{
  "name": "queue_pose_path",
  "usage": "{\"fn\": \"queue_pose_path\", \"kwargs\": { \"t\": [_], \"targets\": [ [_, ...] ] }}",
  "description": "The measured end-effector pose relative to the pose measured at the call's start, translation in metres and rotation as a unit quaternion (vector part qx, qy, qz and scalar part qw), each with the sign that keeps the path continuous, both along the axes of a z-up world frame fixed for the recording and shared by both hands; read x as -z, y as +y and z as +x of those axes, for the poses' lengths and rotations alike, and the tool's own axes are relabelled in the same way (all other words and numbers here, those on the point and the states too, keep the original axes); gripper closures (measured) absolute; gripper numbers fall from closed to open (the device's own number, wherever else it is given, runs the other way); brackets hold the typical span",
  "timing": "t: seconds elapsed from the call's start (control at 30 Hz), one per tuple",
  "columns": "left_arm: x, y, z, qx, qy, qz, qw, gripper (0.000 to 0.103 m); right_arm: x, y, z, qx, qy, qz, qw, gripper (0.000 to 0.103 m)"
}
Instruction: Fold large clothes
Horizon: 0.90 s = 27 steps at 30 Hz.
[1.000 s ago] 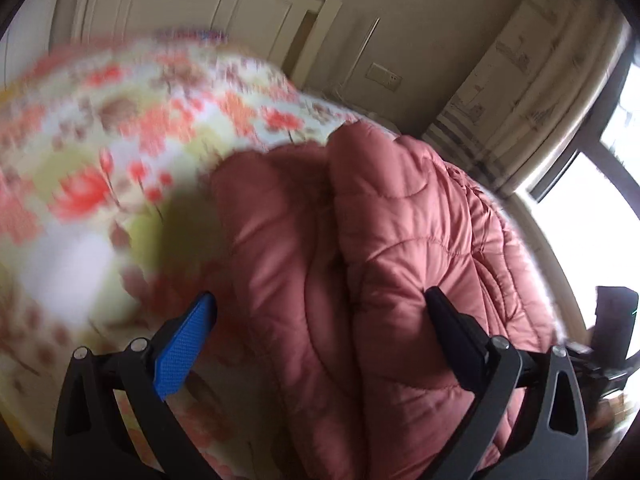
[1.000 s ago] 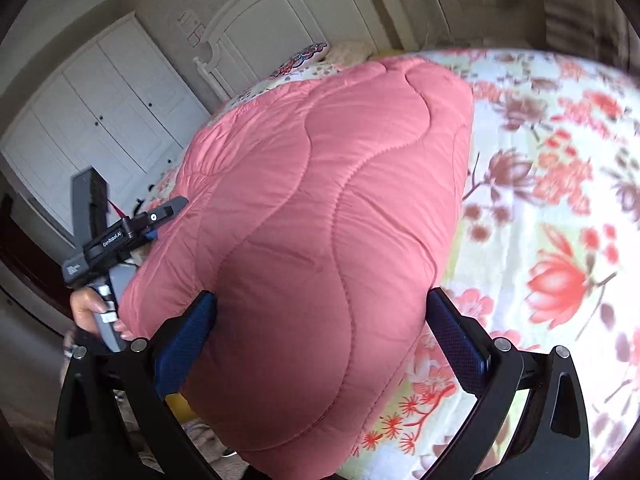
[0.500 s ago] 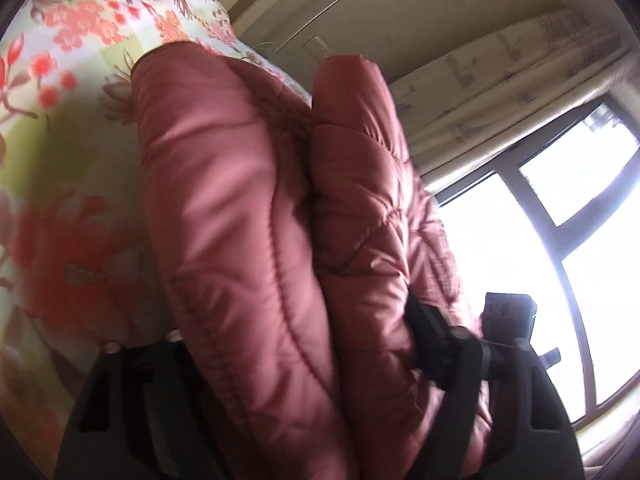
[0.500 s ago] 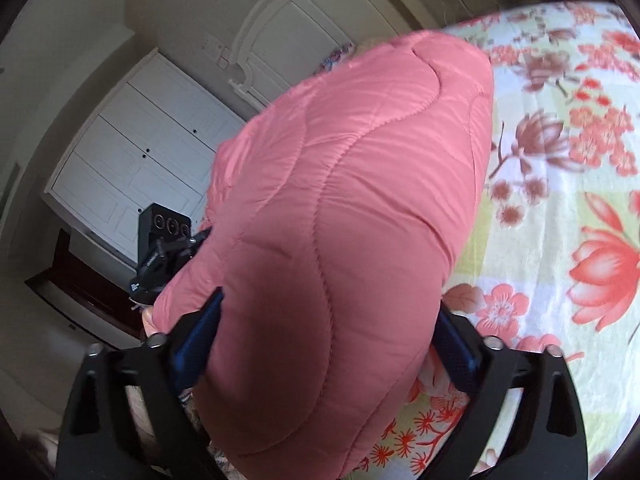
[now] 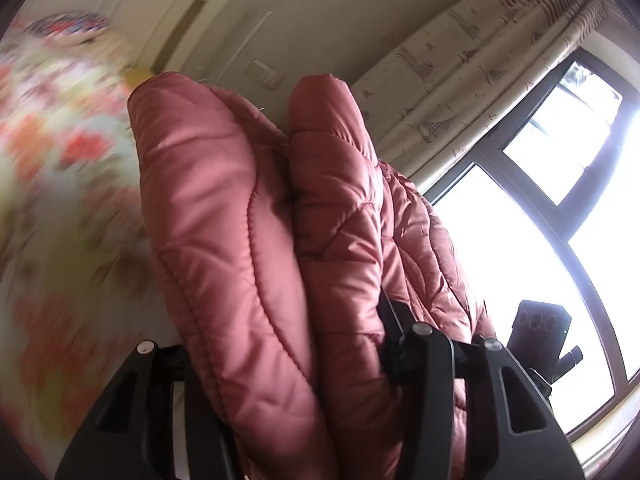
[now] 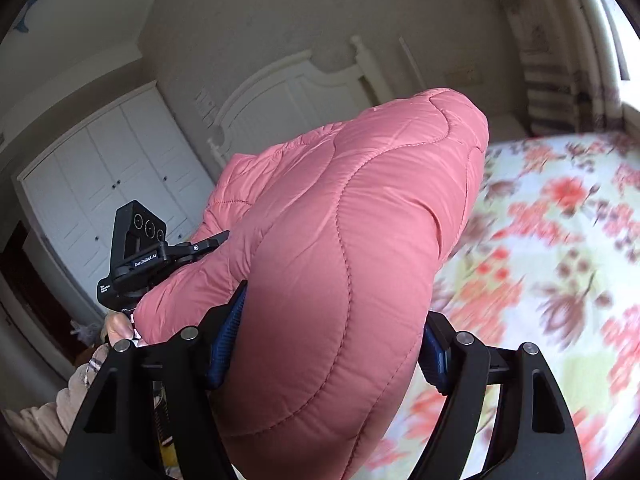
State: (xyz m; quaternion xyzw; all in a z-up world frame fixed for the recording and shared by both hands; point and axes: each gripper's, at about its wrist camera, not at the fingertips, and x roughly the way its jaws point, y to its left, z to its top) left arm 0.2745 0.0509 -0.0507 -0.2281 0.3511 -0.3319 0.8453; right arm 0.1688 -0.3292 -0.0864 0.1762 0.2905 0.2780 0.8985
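A pink quilted puffer jacket (image 5: 256, 240) is folded into a thick bundle and held up off the bed. My left gripper (image 5: 280, 344) is shut on its doubled layers; the left finger is hidden behind the fabric. In the right wrist view the same jacket (image 6: 340, 240) fills the middle, and my right gripper (image 6: 332, 340) is shut on its other end, blue pads pressed into the padding. The left gripper (image 6: 144, 248) shows there at the jacket's far left end.
The bed with a floral sheet (image 6: 560, 240) lies below and to the right, blurred by motion. A white headboard (image 6: 288, 100) and white wardrobe doors (image 6: 100, 184) stand behind. A bright window (image 5: 540, 220) with a patterned curtain (image 5: 460, 80) is on the other side.
Both grippers went from open around the jacket to shut on it. The bundle has been lifted off the bed, and both views tilted up toward the walls.
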Motion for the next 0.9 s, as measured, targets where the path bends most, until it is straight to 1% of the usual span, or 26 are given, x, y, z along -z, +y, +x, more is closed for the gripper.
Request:
{"fn": "queue_pose_path", "kwargs": {
  "t": [0.07, 0.13, 0.2, 0.23, 0.27, 0.3, 0.33, 0.37, 0.4, 0.43, 0.47, 0.5, 0.53, 0.57, 0.6, 0.63, 0.67, 0.7, 0.73, 0.77, 0.8, 0.83, 0.87, 0.9],
  "targets": [
    [-0.007, -0.020, 0.026, 0.001, 0.001, 0.006, 1.0000, 0.056, -0.005, -0.018, 0.016, 0.014, -0.005, -0.002, 1.000, 0.028],
    [-0.005, -0.038, 0.049, -0.003, 0.015, 0.012, 0.9998, 0.056, -0.009, -0.037, 0.034, 0.028, 0.003, -0.002, 1.000, 0.028],
    [0.009, -0.048, 0.064, -0.009, 0.034, 0.027, 0.9990, 0.055, 0.002, -0.048, 0.050, 0.041, 0.019, -0.007, 0.999, 0.028],
    [0.022, -0.058, 0.077, -0.015, 0.054, 0.045, 0.9974, 0.055, 0.011, -0.051, 0.061, 0.050, 0.037, -0.015, 0.998, 0.028],
    [0.038, -0.065, 0.084, -0.023, 0.073, 0.066, 0.9949, 0.051, 0.023, -0.053, 0.070, 0.054, 0.060, -0.025, 0.996, 0.028],
    [0.048, -0.068, 0.087, -0.032, 0.076, 0.073, 0.9939, 0.046, 0.036, -0.052, 0.081, 0.062, 0.088, -0.039, 0.993, 0.027],
    [0.061, -0.064, 0.088, -0.036, 0.075, 0.055, 0.9950, 0.044, 0.045, -0.054, 0.085, 0.065, 0.097, -0.035, 0.992, 0.026],
    [0.066, -0.062, 0.089, -0.039, 0.079, 0.040, 0.9953, 0.042, 0.052, -0.059, 0.085, 0.062, 0.095, -0.015, 0.993, 0.024],
    [0.067, -0.062, 0.089, -0.040, 0.078, 0.043, 0.9952, 0.040, 0.054, -0.063, 0.082, 0.062, 0.095, -0.002, 0.994, 0.022],
    [0.064, -0.063, 0.088, -0.042, 0.073, 0.058, 0.9948, 0.037, 0.055, -0.064, 0.083, 0.065, 0.099, -0.001, 0.993, 0.021],
    [0.059, -0.065, 0.086, -0.047, 0.063, 0.084, 0.9934, 0.031, 0.053, -0.063, 0.083, 0.069, 0.101, -0.006, 0.992, 0.017],
    [0.053, -0.066, 0.084, -0.054, 0.054, 0.102, 0.9919, 0.023, 0.053, -0.065, 0.086, 0.073, 0.100, -0.015, 0.992, 0.014],
    [0.043, -0.066, 0.080, -0.068, 0.042, 0.129, 0.9884, 0.020, 0.048, -0.064, 0.084, 0.081, 0.100, -0.025, 0.991, 0.014],
    [0.033, -0.066, 0.078, -0.083, 0.032, 0.148, 0.9849, 0.013, 0.047, -0.065, 0.088, 0.091, 0.102, -0.033, 0.990, 0.014],
    [0.018, -0.064, 0.070, -0.114, 0.015, 0.178, 0.9773, 0.008, 0.039, -0.065, 0.084, 0.106, 0.102, -0.039, 0.988, 0.014],
    [0.005, -0.060, 0.063, -0.141, -0.004, 0.200, 0.9695, 0.007, 0.028, -0.072, 0.071, 0.129, 0.095, -0.047, 0.986, 0.014],
    [-0.012, -0.061, 0.050, -0.175, -0.033, 0.229, 0.9570, 0.005, 0.016, -0.069, 0.058, 0.146, 0.084, -0.052, 0.984, 0.014],
    [-0.031, -0.066, 0.034, -0.199, -0.067, 0.255, 0.9438, 0.002, 0.000, -0.070, 0.041, 0.162, 0.064, -0.054, 0.983, 0.014],
    [-0.044, -0.070, 0.018, -0.211, -0.092, 0.274, 0.9337, 0.002, -0.010, -0.069, 0.029, 0.170, 0.048, -0.055, 0.983, 0.013],
    [-0.060, -0.076, 0.001, -0.225, -0.118, 0.299, 0.9198, 0.002, -0.025, -0.064, 0.011, 0.180, 0.027, -0.062, 0.981, 0.005],
    [-0.071, -0.080, -0.010, -0.235, -0.135, 0.313, 0.9102, 0.002, -0.034, -0.060, 0.001, 0.188, 0.014, -0.070, 0.980, 0.004],
    [-0.085, -0.086, -0.035, -0.247, -0.164, 0.324, 0.8985, 0.002, -0.046, -0.054, -0.015, 0.197, -0.005, -0.087, 0.976, 0.004],
    [-0.096, -0.091, -0.055, -0.252, -0.188, 0.323, 0.8925, 0.002, -0.057, -0.046, -0.030, 0.203, -0.025, -0.107, 0.973, 0.004],
    [-0.103, -0.096, -0.073, -0.252, -0.204, 0.318, 0.8908, 0.002, -0.065, -0.040, -0.036, 0.209, -0.038, -0.123, 0.969, 0.004]
  ]
}}
